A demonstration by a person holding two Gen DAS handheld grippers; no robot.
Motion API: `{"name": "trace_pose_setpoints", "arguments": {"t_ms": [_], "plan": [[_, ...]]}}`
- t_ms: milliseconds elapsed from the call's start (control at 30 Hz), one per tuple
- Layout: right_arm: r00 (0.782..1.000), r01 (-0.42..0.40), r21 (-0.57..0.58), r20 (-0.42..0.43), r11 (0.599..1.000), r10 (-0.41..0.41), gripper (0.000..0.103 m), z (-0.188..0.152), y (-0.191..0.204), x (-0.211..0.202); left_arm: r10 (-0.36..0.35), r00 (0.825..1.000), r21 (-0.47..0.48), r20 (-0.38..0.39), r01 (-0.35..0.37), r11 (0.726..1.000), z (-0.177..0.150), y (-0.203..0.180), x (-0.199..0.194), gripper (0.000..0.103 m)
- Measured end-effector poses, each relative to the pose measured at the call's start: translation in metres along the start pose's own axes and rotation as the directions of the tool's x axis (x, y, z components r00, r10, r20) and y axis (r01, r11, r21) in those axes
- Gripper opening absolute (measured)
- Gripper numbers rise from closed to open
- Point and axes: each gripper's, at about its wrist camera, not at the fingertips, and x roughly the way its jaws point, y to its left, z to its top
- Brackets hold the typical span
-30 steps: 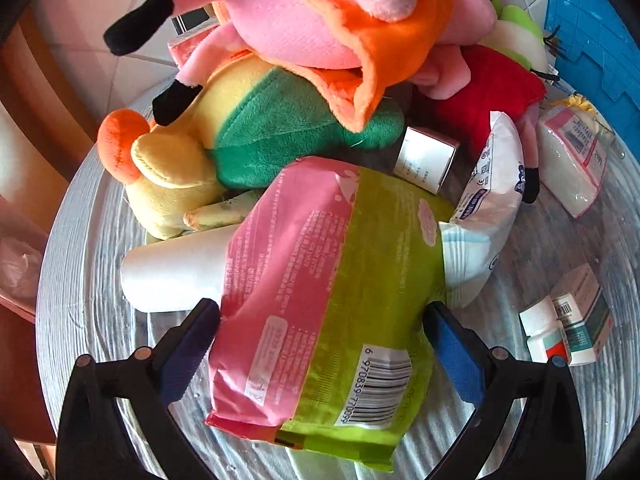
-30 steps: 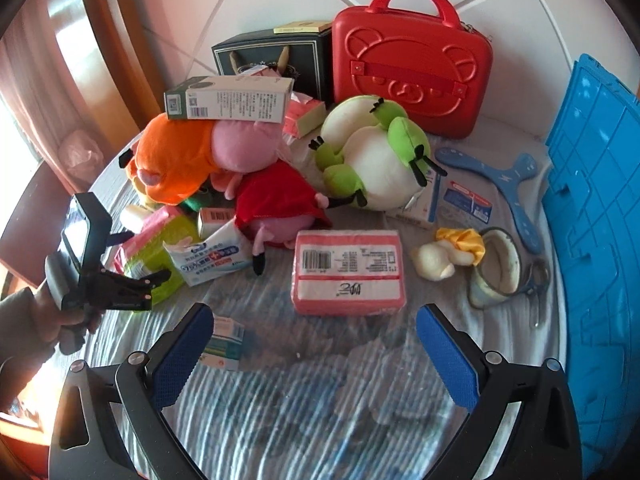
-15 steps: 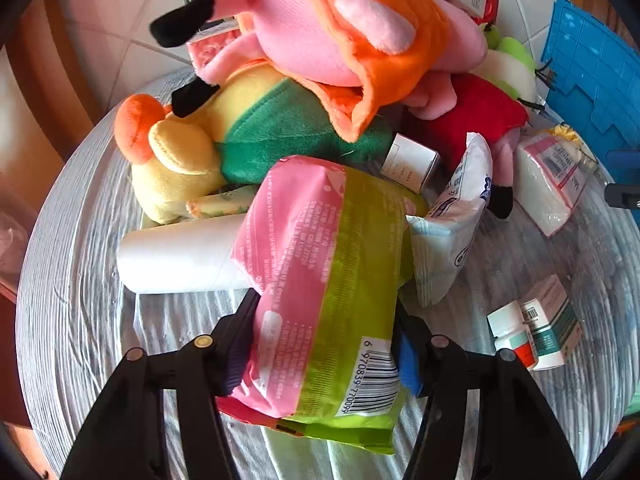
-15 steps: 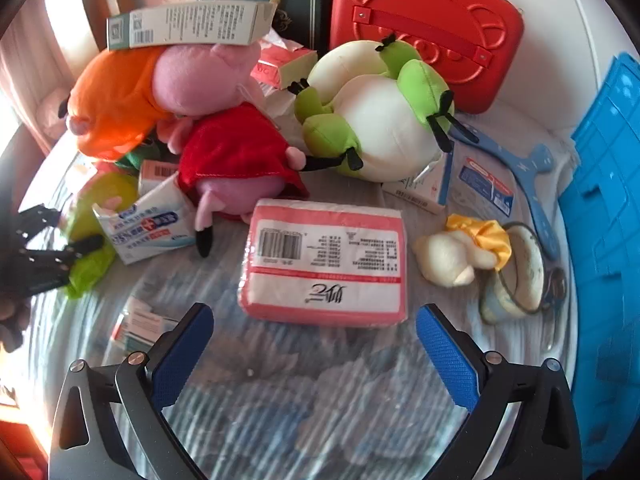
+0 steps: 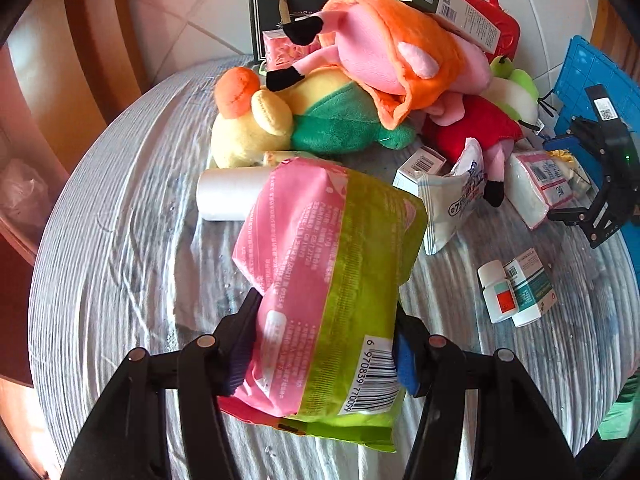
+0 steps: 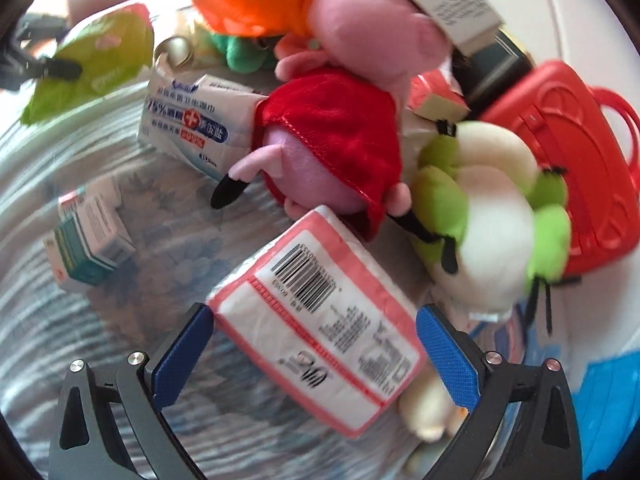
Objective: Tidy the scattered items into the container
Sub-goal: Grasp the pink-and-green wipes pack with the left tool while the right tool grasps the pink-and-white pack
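A: What is the left gripper (image 5: 320, 344) doing now?

B: Its 2 blue-padded fingers are pinching the soft pink and lime-green plastic pack (image 5: 328, 280) at the barcode end. 1 second ago they were standing spread on either side of that pack; now they are pressing into both sides, and the pack is sitting raised off the grey wrinkled table cover (image 5: 120, 240), angled toward 12 o'clock.

A: And what is lying behind it?

B: The white paper roll (image 5: 228, 196) is lying at 10 o'clock from the pack, with the yellow and green plush toy (image 5: 280, 124) beyond it and the orange and pink plush toy (image 5: 384, 52) piled on top. The small white medicine bottle and its box (image 5: 516, 292) are lying at 3 o'clock.

A: And the right gripper (image 6: 316, 344)?

B: It is standing spread wide. Earlier the pink-edged white tissue pack (image 6: 320, 312) was lying well ahead of it; now the gripper is sitting lower and rolled, and the pack is lying between the 2 blue pads. Whether the pad at 9 o'clock is touching the pack's corner, I cannot tell; the other is standing apart.

A: Where is the container?

B: The blue plastic crate (image 5: 592, 72) is showing at 2 o'clock in the left view, just behind the right gripper.
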Motion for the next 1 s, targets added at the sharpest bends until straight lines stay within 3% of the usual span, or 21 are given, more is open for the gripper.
{"name": "trace_pose_setpoints", "arguments": {"t_ms": [167,467,600,667,800,1000], "plan": [[0.997,-0.076,-0.150,0.006,0.986,0.078,0.103,0.001,0.001,0.024,0.018,1.000,-0.039,-0.006,-0.018,0.999,-0.011,0.005,-0.006,0.057],[0.976,-0.188,-0.182,0.075,0.965,0.204,0.103,-0.004,-0.014,0.036,0.030,0.999,-0.061,-0.012,-0.030,0.998,-0.023,-0.009,-0.016,0.057],[0.959,-0.280,-0.102,0.012,0.955,0.282,0.103,0.003,-0.023,0.051,0.039,0.999,-0.068,-0.012,-0.040,0.997,-0.025,-0.016,-0.021,0.057],[0.958,-0.288,-0.047,-0.012,0.956,0.288,0.102,0.005,-0.024,0.052,0.042,0.999,-0.079,-0.008,-0.043,0.996,-0.025,-0.017,-0.026,0.057],[0.964,-0.265,0.033,0.015,0.964,0.264,0.094,-0.006,-0.017,0.038,0.046,0.999,-0.090,0.005,-0.045,0.995,-0.021,-0.020,-0.035,0.057],[0.968,-0.248,0.105,0.072,0.963,0.241,0.092,-0.026,0.001,0.004,0.052,0.998,-0.086,0.027,-0.050,0.995,-0.013,-0.029,-0.046,0.057]]}}
